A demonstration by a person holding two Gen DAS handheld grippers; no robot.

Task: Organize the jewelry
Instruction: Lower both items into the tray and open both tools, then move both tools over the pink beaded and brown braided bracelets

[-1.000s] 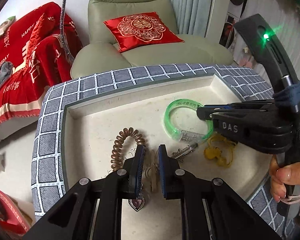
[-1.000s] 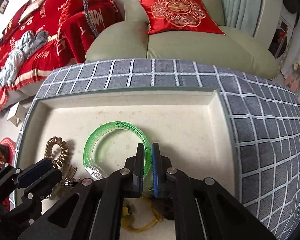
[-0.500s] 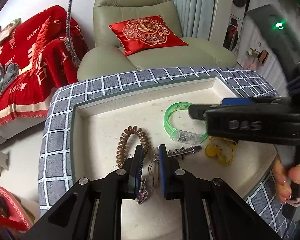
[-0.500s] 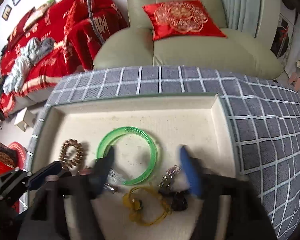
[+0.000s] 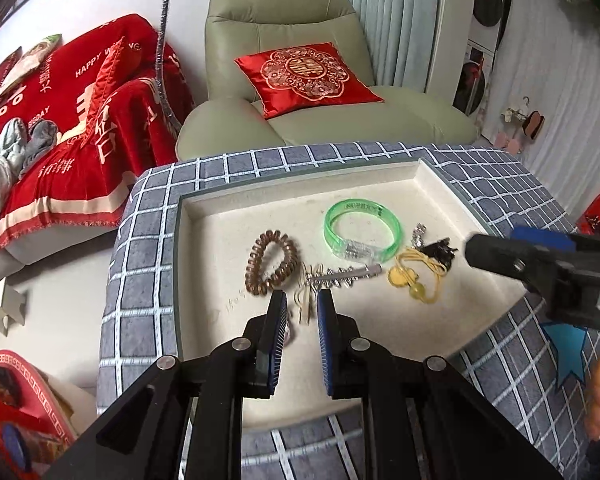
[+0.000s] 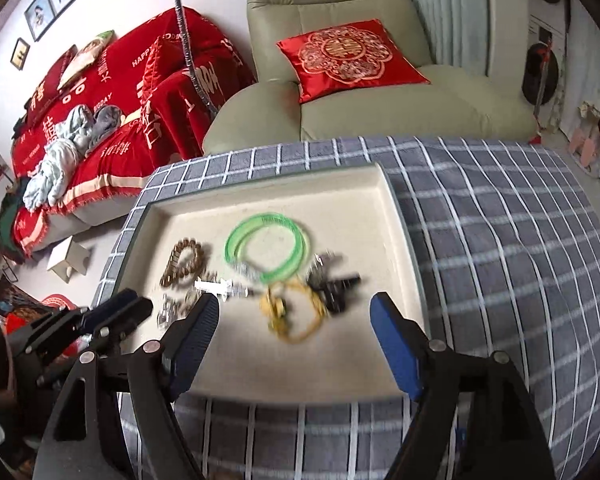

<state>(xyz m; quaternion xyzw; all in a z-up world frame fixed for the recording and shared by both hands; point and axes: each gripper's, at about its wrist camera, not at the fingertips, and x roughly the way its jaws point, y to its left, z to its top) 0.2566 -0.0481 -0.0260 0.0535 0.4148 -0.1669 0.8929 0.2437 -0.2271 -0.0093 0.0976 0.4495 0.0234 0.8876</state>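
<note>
A cream tray (image 5: 236, 216) holds jewelry: a green bangle (image 5: 362, 230), a brown coil bracelet (image 5: 271, 262), a silver hair clip (image 5: 344, 274), a yellow cord pendant (image 5: 414, 276), a dark tassel charm (image 5: 440, 250) and pale earrings (image 5: 306, 304). My left gripper (image 5: 302, 312) hovers above the tray's front, jaws a narrow gap apart with nothing between them. My right gripper (image 6: 296, 312) is wide open and empty above the tray's front edge (image 6: 300, 394); the bangle (image 6: 268, 248) and pendant (image 6: 292, 312) lie blurred ahead of it. It also shows in the left wrist view (image 5: 548, 268).
The tray sits on a grey checked tablecloth (image 5: 148, 248). Behind stand a green armchair (image 5: 292, 92) with a red cushion (image 5: 306, 74) and a sofa under a red blanket (image 5: 68, 128). A metal lamp pole (image 6: 190, 44) rises at the back.
My right gripper let go of the green bangle, opened wide and pulled back up and away. My left gripper also drew back and rose from the earrings.
</note>
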